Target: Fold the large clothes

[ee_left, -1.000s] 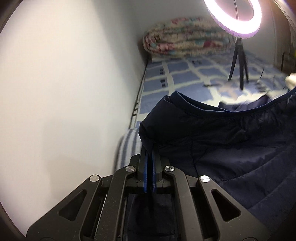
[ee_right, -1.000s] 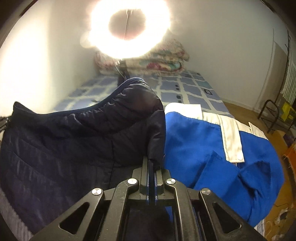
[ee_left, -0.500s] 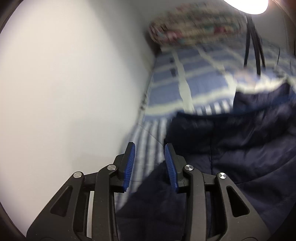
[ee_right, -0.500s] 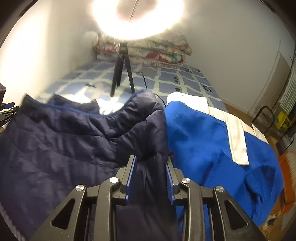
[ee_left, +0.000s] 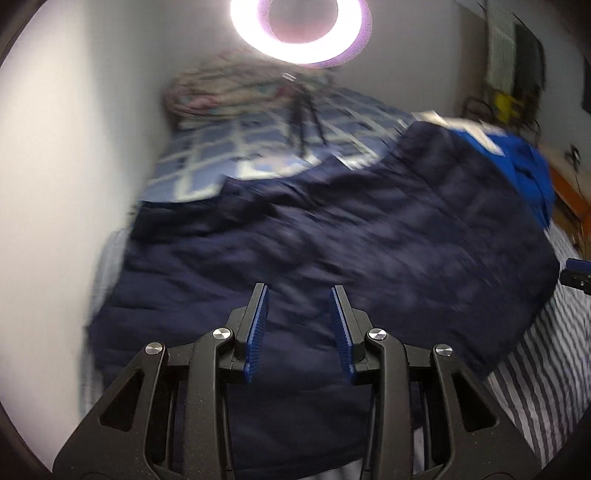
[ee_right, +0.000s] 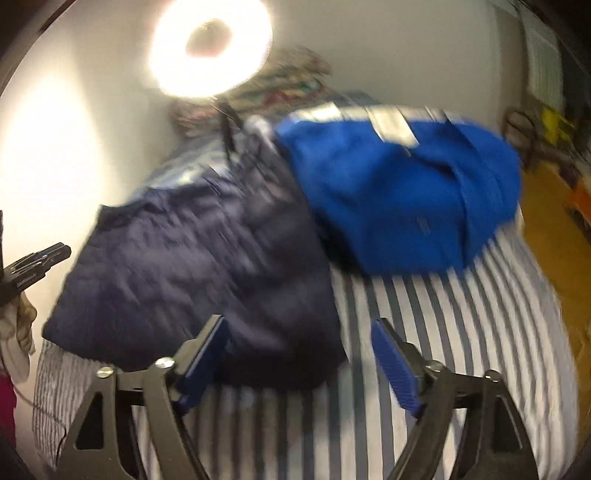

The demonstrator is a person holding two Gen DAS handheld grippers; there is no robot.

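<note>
A navy quilted jacket (ee_left: 332, 240) lies spread flat on the bed, its right edge against a bright blue jacket with white trim (ee_right: 399, 192). My left gripper (ee_left: 298, 288) hovers over the navy jacket's near part, jaws apart, nothing pinched between the blue pads (ee_left: 258, 325). My right gripper (ee_right: 297, 321) hangs over the navy jacket's (ee_right: 192, 266) near right corner and the striped sheet; its jaws are opening and the pads do not press on the cloth. Both views are blurred by motion.
A lit ring light (ee_left: 299, 29) on a black tripod (ee_left: 306, 114) stands mid-bed. A folded floral quilt (ee_left: 221, 88) lies at the head. A white wall (ee_left: 66, 184) runs along the left. Striped sheet (ee_right: 443, 332) covers the near bed; wooden floor (ee_right: 554, 236) lies right.
Both grippers let go of the navy jacket's raised edge and opened. They drew back toward the near side, and the jacket dropped flat onto the bed.
</note>
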